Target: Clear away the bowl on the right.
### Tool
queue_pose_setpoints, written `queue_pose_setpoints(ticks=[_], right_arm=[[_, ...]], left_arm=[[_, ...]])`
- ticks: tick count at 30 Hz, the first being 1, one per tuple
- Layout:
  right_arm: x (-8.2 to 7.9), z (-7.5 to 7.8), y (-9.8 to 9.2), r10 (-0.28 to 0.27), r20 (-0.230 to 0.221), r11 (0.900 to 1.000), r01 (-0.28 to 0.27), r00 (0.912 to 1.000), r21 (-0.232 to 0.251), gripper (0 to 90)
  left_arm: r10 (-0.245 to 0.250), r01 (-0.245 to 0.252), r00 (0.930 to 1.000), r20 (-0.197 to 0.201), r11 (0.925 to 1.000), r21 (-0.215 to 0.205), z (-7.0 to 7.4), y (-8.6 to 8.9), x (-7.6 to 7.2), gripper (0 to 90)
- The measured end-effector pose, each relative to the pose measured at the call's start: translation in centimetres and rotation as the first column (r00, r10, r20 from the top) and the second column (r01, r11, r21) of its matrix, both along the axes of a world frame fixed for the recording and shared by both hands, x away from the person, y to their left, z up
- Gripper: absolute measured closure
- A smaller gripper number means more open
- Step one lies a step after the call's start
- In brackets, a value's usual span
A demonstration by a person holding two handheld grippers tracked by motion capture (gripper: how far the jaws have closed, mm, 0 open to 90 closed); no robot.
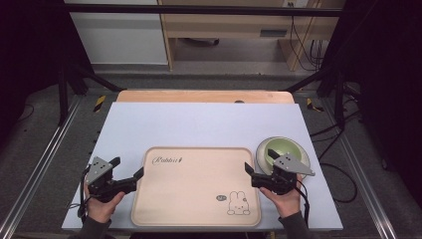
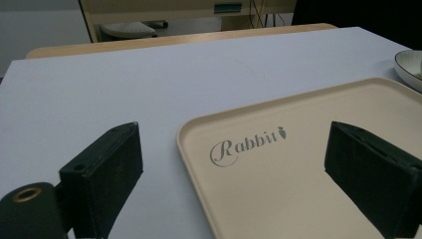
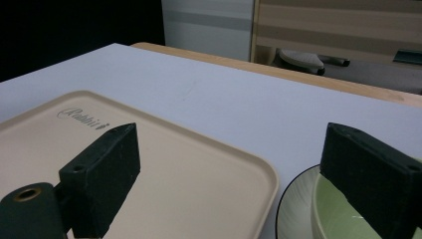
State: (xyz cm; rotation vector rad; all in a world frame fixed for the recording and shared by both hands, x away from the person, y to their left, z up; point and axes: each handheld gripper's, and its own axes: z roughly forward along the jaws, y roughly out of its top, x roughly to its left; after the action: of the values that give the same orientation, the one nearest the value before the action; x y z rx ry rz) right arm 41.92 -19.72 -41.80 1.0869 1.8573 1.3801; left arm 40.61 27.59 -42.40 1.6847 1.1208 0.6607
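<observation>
1. Nearest the high view's bottom edge, two hands come in from below: the left hand and the right hand, each holding a black two-jaw gripper.
2. Left gripper sits at the left edge of the tray, jaws spread wide apart with nothing between them. In the left gripper view one jaw stands over the bare table surface and the other over the tray, so the tray's left rim lies in the gap.
3. Right gripper sits at the tray's right edge, also released and wide apart, gripping nothing. In the right gripper view one jaw hangs over the tray and the other over the bowl.
4. A beige tray lies flat on the near middle of the table, between the two grippers. It carries the word "Rabbit" near its far left corner and a small rabbit drawing near its near right corner.
5. A pale green bowl rests on a lighter plate with a dark rim, just beside the tray's far right corner; the right gripper's grey plate covers part of it in the high view.
6. A pale blue-white sheet covers the table, with a strip of wooden tabletop showing at the far edge.
</observation>
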Motion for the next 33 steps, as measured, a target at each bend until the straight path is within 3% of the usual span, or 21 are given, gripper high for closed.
queue_pose_setpoints(ticks=[22, 33], right_arm=[[0.05, -0.18, -0.21, -0.023, -0.035, 0.999, 0.022, 0.9991, -0.033, 11.1], [0.13, 0.04, -0.9, -0.057, -0.051, 0.998, 0.056, 0.9971, -0.026, 11.2]], left_arm=[[0.009, -0.009, 0.9996, -0.028, 0.9999, 0.008, -0.85, 0.39, 0.23, 8.7], [0.019, -0.019, 0.9993, -0.033, 0.9998, 0.012, -1.05, 0.44, 0.28, 8.7]])
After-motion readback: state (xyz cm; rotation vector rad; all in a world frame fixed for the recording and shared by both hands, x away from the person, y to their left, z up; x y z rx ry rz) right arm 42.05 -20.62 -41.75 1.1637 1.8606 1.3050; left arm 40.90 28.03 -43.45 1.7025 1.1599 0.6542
